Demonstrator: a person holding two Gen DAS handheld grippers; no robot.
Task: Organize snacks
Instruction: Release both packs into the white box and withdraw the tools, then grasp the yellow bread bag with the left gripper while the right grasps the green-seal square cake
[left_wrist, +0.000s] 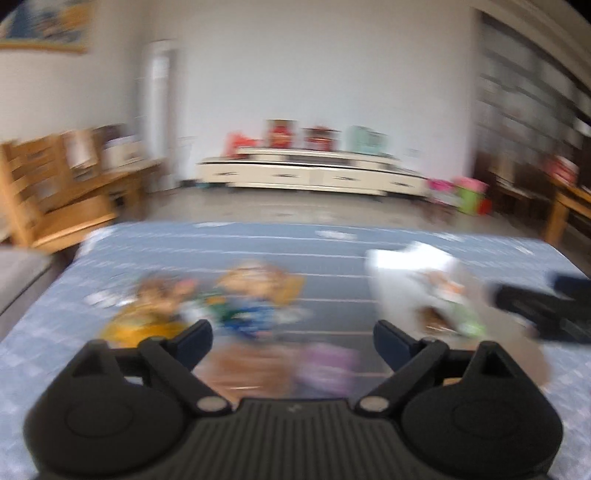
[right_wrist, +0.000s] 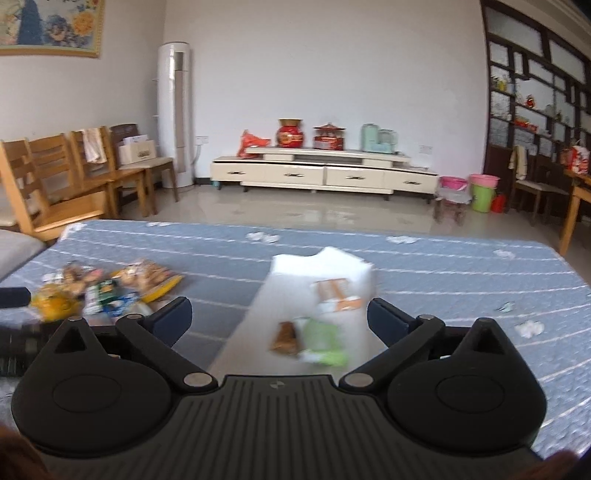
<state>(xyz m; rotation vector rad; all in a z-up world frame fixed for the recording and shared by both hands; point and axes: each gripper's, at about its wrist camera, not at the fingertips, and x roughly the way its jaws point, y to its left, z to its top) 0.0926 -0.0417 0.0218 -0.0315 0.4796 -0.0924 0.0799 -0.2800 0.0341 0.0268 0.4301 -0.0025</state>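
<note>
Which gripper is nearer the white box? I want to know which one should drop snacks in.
Right. The right gripper hovers open directly over the white box; the left gripper is off to its left, above the snack pile.

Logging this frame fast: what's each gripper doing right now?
Left gripper: open, holding nothing.
Right gripper: open, holding nothing.
</note>
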